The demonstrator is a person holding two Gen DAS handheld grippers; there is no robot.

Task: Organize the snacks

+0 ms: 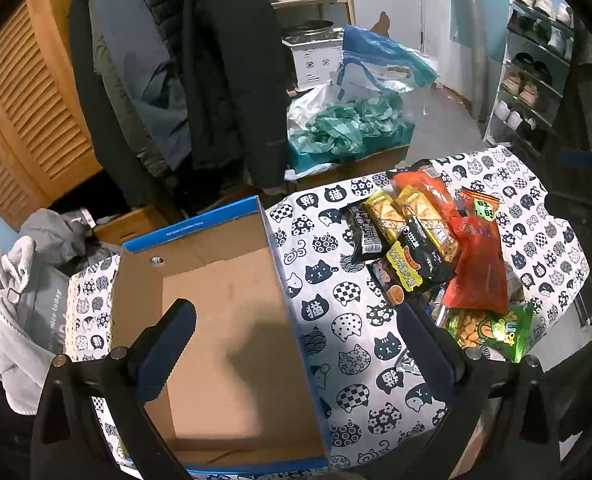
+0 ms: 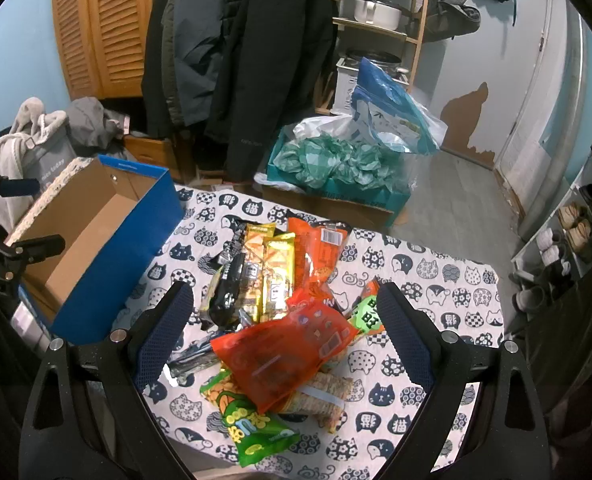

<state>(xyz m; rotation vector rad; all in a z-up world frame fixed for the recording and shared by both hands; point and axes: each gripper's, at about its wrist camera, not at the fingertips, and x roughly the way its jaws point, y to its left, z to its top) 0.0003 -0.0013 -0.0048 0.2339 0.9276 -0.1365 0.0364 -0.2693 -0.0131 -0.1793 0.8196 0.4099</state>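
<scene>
A heap of snack packets (image 2: 272, 300) is lying on the counter (image 2: 436, 276), overlapping one another: two gold bars side by side, black wrappers, an orange pouch (image 2: 284, 356) resting on top, and a green bag (image 2: 252, 428) sticking out at the near end. Beside the heap, an open blue cardboard box (image 1: 224, 312) is sitting upright, its brown inside showing bare.
</scene>
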